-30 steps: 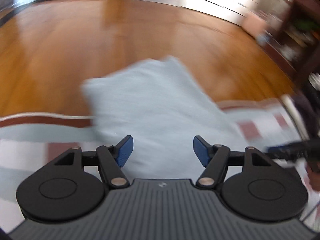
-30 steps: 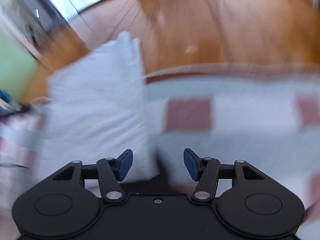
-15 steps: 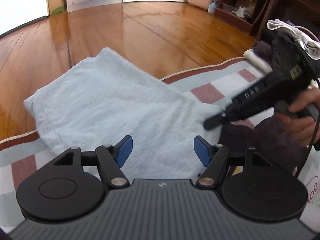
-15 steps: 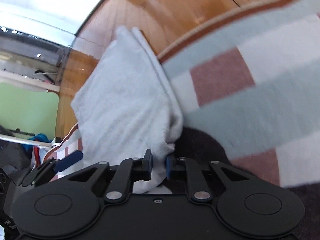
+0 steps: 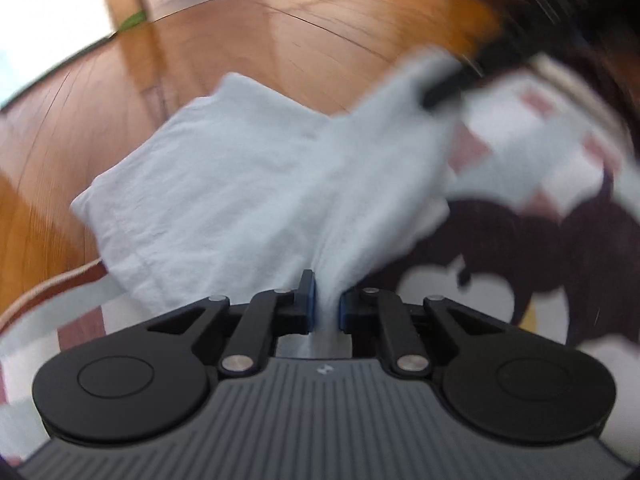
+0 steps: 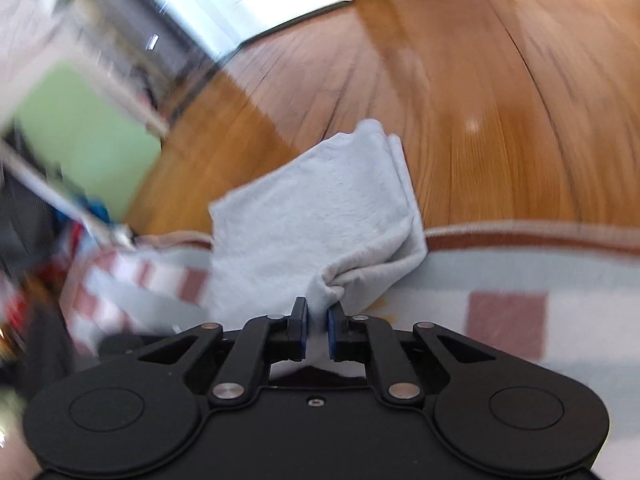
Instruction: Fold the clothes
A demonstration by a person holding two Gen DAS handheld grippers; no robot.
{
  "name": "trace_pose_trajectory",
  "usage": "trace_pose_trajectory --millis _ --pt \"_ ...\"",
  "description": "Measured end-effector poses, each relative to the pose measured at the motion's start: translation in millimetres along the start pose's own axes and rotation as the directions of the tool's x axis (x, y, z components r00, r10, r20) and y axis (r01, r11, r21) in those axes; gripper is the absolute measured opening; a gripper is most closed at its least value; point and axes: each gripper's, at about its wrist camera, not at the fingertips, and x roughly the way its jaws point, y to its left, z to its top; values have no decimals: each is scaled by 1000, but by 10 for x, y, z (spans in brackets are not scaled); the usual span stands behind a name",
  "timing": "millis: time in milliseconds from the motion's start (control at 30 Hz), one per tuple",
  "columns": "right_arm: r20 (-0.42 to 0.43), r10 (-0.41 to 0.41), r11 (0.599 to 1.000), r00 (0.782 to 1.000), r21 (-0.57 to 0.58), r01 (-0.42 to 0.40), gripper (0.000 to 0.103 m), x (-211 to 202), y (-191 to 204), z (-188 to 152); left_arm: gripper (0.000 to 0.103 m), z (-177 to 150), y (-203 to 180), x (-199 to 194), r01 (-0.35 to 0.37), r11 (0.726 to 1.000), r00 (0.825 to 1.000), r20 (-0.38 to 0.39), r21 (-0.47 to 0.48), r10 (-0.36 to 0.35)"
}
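Observation:
A pale blue folded garment (image 5: 248,184) lies partly on a checked rug and partly on the wooden floor. My left gripper (image 5: 325,308) is shut on its near edge, cloth bunched between the blue pads. In the right wrist view the same pale blue garment (image 6: 316,216) is lifted and puckered at a corner, where my right gripper (image 6: 317,326) is shut on it. The right gripper (image 5: 452,84) shows as a dark blur at the garment's far right corner in the left wrist view.
The rug (image 6: 520,280) has pale blue, white and dusty pink squares with a brown border, plus a dark penguin picture (image 5: 520,248). Wooden floor (image 5: 280,48) stretches beyond. Clutter and a green panel (image 6: 80,128) stand at the left in the right wrist view.
My left gripper, open half a second ago, has shut on the garment's near edge. The right gripper stays shut on its corner and has lifted and swung; both views are blurred by motion.

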Motion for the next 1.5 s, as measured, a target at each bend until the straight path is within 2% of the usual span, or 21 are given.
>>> trace_pose_trajectory --millis 67,133,167,233,433,533,567,633,667,700,767,800,867,933,1033,1133,1167,1200,1233,1367,1500 --pt "19 -42 988 999 -150 44 23 -104 94 -105 11 49 110 -37 4 999 1000 20 -48 -3" --pt "48 -93 944 995 -315 103 32 -180 209 -238 10 44 171 -35 28 997 999 18 -76 -27" --pt "61 -134 902 989 -406 147 39 -188 285 -327 10 41 202 -33 40 995 999 18 -90 -38" --pt "96 -192 803 977 -557 213 42 -191 421 -487 10 37 263 -31 63 991 998 17 -118 -61" --pt "180 -170 592 969 -767 246 50 -78 658 -752 11 48 400 8 101 977 995 22 -189 -98" --pt "203 -152 459 967 -852 251 68 26 763 -857 11 33 477 49 108 968 994 37 -228 -102" --pt "189 -163 410 968 -880 241 67 147 766 -815 11 28 500 63 111 964 994 42 -241 -104" --pt "183 -217 343 959 -905 251 55 367 758 -674 11 25 533 82 131 957 991 56 -258 -120" --pt "182 -243 309 953 -917 254 33 477 754 -604 13 18 549 81 134 956 990 67 -263 -120" --pt "162 -244 330 956 -913 239 18 519 740 -483 14 11 565 80 137 954 990 77 -267 -121" --pt "79 -126 534 989 -835 134 15 374 661 -123 19 -4 587 61 135 953 989 98 -273 -112" --pt "67 -85 604 994 -790 105 15 314 620 26 24 -11 594 41 132 952 988 110 -275 -105" --pt "86 -87 647 992 -752 122 13 286 587 194 41 -5 575 -27 145 953 983 147 -264 -109" --pt "98 -99 675 990 -725 139 12 264 562 305 47 4 520 -60 148 962 982 148 -228 -116" --pt "102 -95 737 990 -662 139 12 218 493 421 79 -74 405 -42 91 976 993 91 -198 -74" --pt "97 -78 790 992 -601 121 12 249 391 417 70 -144 322 41 -62 985 995 68 -158 74" --pt "94 -75 797 993 -593 116 12 285 357 398 52 -139 350 65 -99 983 991 74 -155 111" --pt "91 -75 800 993 -589 114 12 318 332 404 42 -122 407 70 -110 979 988 87 -170 126" --pt "89 -73 807 993 -580 111 12 332 304 402 22 -104 471 70 -113 975 986 100 -191 134" --pt "80 -32 869 996 -490 68 10 225 202 323 16 -45 702 -27 -4 935 991 122 -354 50" --pt "104 18 896 994 -442 30 10 -62 169 35 15 -51 425 -247 -48 968 990 120 -247 80"
